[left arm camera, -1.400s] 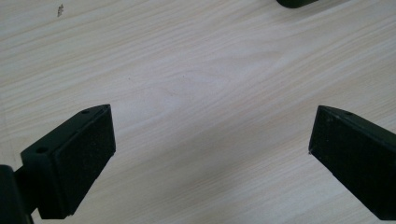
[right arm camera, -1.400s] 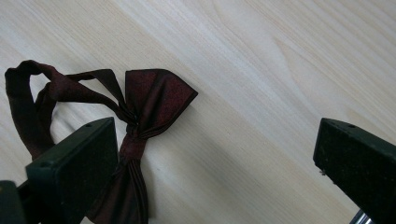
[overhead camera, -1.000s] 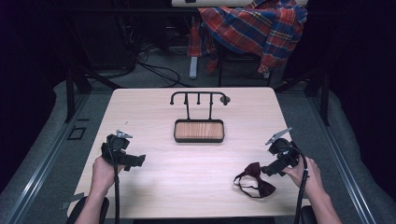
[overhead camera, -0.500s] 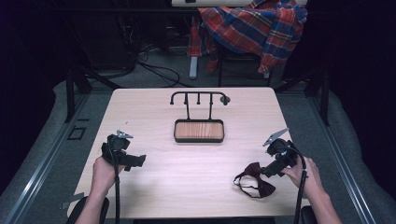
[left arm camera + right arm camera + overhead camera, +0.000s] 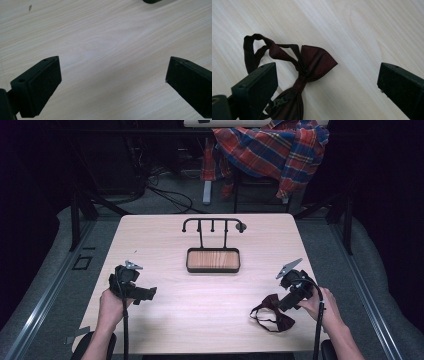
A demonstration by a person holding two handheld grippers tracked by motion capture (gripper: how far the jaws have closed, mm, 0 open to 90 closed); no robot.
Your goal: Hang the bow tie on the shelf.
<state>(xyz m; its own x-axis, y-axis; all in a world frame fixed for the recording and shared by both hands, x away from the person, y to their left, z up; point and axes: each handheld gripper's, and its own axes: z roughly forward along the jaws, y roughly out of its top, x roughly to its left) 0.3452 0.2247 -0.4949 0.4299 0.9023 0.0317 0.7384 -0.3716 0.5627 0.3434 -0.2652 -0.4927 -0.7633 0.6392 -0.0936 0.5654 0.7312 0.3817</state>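
Right gripper [image 5: 283, 304] jaws wide apart, nothing held, hovering over the bow tie [image 5: 274, 312]. In the right gripper view the bow tie [image 5: 308, 75] sits off-centre: knot and one wing lie toward the left jaw, strap loop beyond it. Suggest shifting so the knot comes midway between the jaws, then dropping to the table [image 5: 210, 305] and pinching at the knot, not the loose strap. Left gripper [image 5: 145, 294] also spread wide, empty, over bare wood well apart. Stand [image 5: 212, 247] is at the far centre.
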